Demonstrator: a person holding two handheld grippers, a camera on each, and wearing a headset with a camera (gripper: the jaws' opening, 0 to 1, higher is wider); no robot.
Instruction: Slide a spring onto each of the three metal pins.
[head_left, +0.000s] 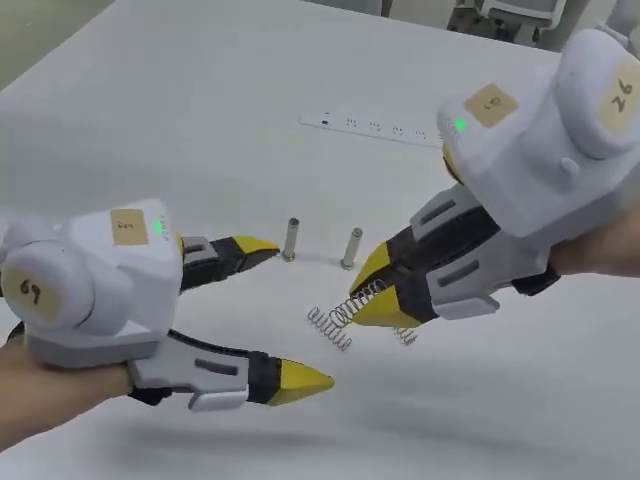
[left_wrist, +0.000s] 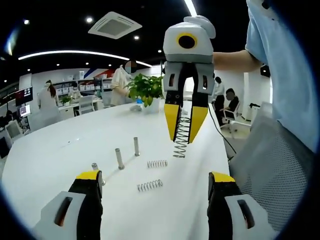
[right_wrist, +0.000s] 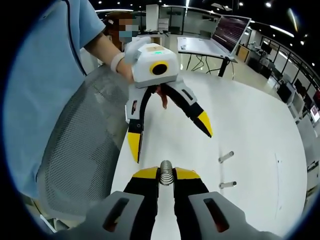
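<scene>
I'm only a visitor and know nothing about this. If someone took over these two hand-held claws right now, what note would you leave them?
Left gripper: open, holding nothing, low over the table near the pins.
Right gripper: shut on the held spring, lifted above the table.
All three pins stand upright and bare: nearest pin, middle pin, farthest pin.
Two loose springs lie flat on the table beside them: one spring, other spring.
Done: one spring picked up; no pin has a spring.
Left: slide the held spring onto a pin, then do the same with the two loose ones.
</scene>
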